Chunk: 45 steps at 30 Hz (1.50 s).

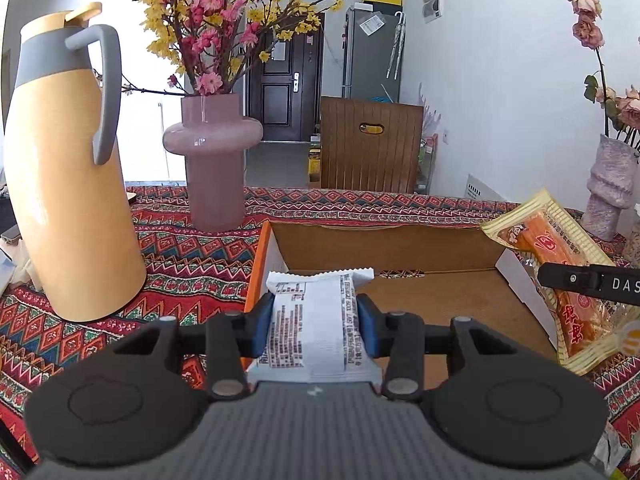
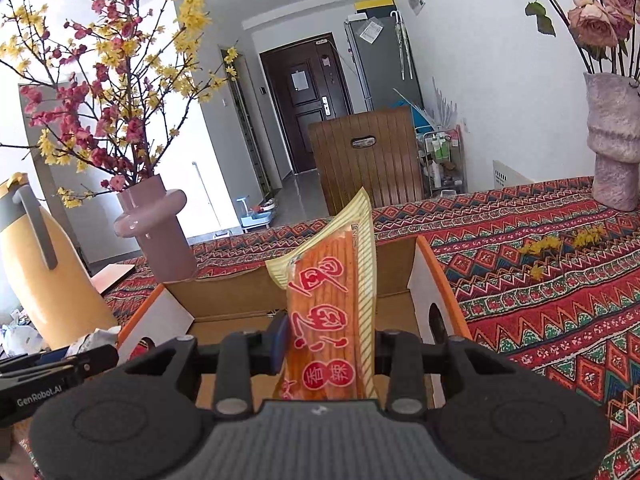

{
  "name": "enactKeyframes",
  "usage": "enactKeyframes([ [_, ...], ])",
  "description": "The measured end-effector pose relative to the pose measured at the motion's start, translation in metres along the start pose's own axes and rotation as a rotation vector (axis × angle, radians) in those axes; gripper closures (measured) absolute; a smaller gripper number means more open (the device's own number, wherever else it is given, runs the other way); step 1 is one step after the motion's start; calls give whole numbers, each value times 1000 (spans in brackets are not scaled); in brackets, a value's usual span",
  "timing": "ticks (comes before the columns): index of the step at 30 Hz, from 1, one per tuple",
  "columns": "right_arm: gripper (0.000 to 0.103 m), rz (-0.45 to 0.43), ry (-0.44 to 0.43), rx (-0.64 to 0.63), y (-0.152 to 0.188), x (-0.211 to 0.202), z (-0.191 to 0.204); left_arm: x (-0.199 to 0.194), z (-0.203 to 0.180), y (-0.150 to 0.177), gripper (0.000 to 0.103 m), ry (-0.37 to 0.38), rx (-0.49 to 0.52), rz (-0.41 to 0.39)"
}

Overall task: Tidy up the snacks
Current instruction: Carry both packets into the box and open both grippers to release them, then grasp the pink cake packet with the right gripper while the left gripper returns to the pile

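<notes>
Both claws were clamped: my left gripper (image 1: 316, 326) pinched a white printed snack packet (image 1: 316, 320); my right gripper (image 2: 330, 344) squeezed an orange-and-yellow plastic snack pouch (image 2: 332, 312); both hung over the open brown cardboard box (image 1: 400, 248); loosening early near its walls risked a spill, I judged.

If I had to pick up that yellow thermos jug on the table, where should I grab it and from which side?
Probably by the grey handle of the yellow thermos jug, coming from the side facing the pink vase. The body looks too wide and smooth for the jaws, while the handle is a slim loop standing clear of it. The jug stands upright, so close across the handle's vertical run.
</notes>
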State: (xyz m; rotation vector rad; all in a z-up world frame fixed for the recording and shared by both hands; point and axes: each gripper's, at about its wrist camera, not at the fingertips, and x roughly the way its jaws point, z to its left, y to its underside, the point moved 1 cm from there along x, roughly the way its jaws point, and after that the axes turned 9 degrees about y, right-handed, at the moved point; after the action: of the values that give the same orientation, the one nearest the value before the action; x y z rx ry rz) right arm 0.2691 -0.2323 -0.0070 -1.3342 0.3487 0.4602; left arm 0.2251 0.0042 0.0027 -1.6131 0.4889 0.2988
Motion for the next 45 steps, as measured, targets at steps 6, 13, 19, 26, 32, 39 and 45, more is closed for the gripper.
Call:
enactKeyframes([
  [6, 68, 20, -10, 9, 5, 11, -5, 12, 2, 5, 51, 7, 3, 7],
  [13, 12, -41, 22, 34, 4, -4, -11, -2, 3, 5, 0, 8, -13, -56],
  [19, 0, -101, 13, 47, -2, -21, -14, -15, -5, 1, 0, 6, -5, -88],
  [26, 0, -176, 6, 21, -12, -58, -8, -45, -13, -7, 0, -5, 4, -122],
  [32, 0, -229, 4, -31, -8, -99, -2, -73, -18, -3, 0, 2, 14, -122],
  [39, 0, -245, -8, -75, 18, -141, 2, -111, -20, 12, 0, 40, 30, -136],
  [45, 0, -216, 2, -88, 45, -163, -3, -129, -15, 34, 0, 49, 23, -105],
])
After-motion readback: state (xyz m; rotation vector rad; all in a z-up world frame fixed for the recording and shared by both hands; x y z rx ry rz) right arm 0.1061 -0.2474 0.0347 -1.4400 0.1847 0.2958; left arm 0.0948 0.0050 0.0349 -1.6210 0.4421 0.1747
